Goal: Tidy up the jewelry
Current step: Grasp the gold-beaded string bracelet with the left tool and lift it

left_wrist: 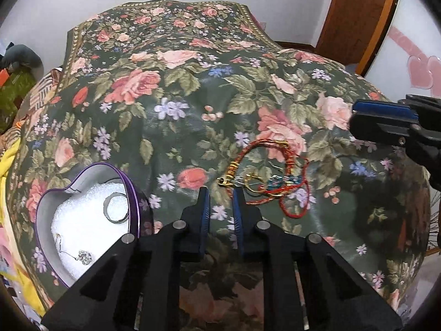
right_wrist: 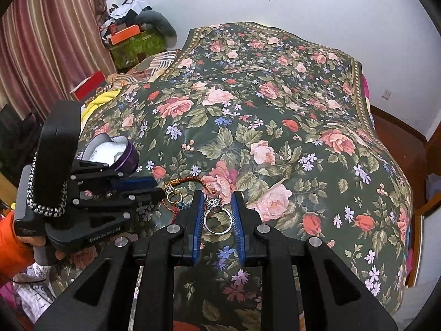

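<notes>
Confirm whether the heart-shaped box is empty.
No: the heart-shaped box already holds a silver ring and a small pendant on its white padding.

White walls (right_wrist: 344,5), striped curtain (right_wrist: 49,33), floral bedspread (right_wrist: 275,104), wooden door (left_wrist: 358,13).

Floral bedspread (right_wrist: 275,127) covers the bed. Striped curtain (right_wrist: 52,35) hangs beside a green box (right_wrist: 135,48), grey garment (right_wrist: 158,24) on top.
</notes>
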